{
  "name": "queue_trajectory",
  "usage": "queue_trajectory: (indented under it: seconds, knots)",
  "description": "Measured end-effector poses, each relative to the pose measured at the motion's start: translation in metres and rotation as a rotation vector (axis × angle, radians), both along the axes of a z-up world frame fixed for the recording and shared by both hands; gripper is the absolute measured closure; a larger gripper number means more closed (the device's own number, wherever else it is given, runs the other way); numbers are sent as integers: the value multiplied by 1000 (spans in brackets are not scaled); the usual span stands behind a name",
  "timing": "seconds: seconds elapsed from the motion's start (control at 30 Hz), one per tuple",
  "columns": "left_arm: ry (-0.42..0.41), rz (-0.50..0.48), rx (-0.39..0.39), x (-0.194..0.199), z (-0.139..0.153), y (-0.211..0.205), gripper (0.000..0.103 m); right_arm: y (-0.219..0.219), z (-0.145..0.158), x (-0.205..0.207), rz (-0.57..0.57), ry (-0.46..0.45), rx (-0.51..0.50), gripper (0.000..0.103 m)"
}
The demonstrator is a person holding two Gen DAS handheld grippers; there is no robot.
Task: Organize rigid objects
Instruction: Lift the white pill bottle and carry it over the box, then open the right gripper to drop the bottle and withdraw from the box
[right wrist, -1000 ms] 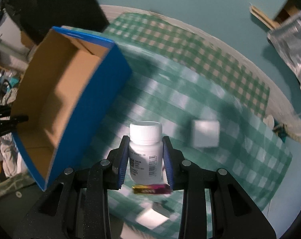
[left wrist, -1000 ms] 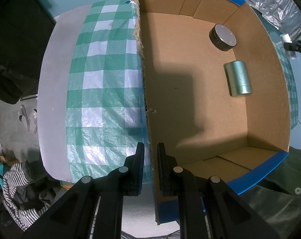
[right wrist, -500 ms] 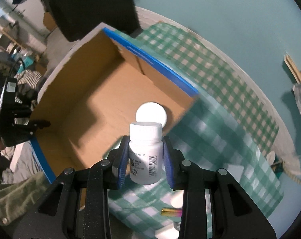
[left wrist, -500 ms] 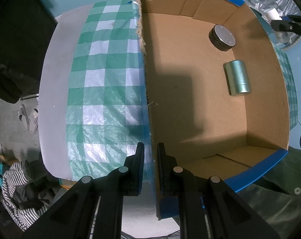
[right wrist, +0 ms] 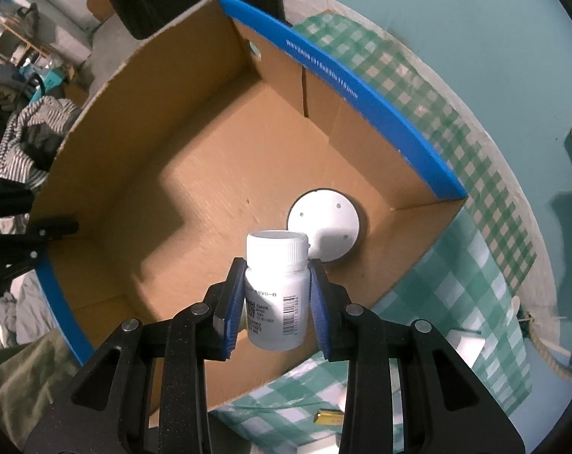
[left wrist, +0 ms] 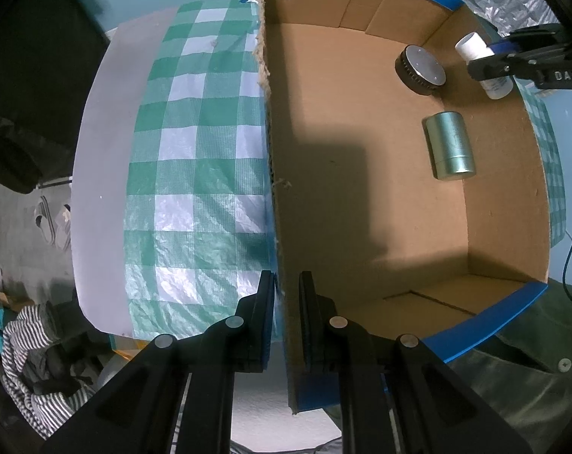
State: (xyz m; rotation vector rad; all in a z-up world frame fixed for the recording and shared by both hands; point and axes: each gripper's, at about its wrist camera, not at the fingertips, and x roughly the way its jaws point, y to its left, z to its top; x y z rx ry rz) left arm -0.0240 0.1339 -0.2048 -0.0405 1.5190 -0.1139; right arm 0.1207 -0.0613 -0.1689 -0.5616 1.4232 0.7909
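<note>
Bottle: white plastic pill bottle [right wrist: 276,287], ribbed cap, barcode label, upright above the box interior.
Right gripper [right wrist: 277,299]: jaws clamped on the bottle's sides.
Box: brown cardboard box [right wrist: 195,196], blue rim, holding a round puck [right wrist: 327,219] and metal canister [left wrist: 449,145].
Left gripper [left wrist: 287,317]: jaws pinching the box wall.
Table: green-checked cloth [left wrist: 195,174].

My left claw [left wrist: 286,289] points straight down, its jaws closed on the box wall [left wrist: 282,249], one finger on each side of it. My right claw [right wrist: 277,289] also points down, jaws clamped on the white bottle [right wrist: 276,295], pads pressing against the bottle's two sides below the cap.
</note>
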Motion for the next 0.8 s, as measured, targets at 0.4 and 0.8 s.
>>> queue_trajectory:
  seconds: [0.4,0.8]
  knots:
    - [2,0,3,-1,0,0,91,-4,2,1,-10,-9,-1,71]
    - [5,-2,5,-2,0,-1,91,-13,20,5,-39,-33,20,61]
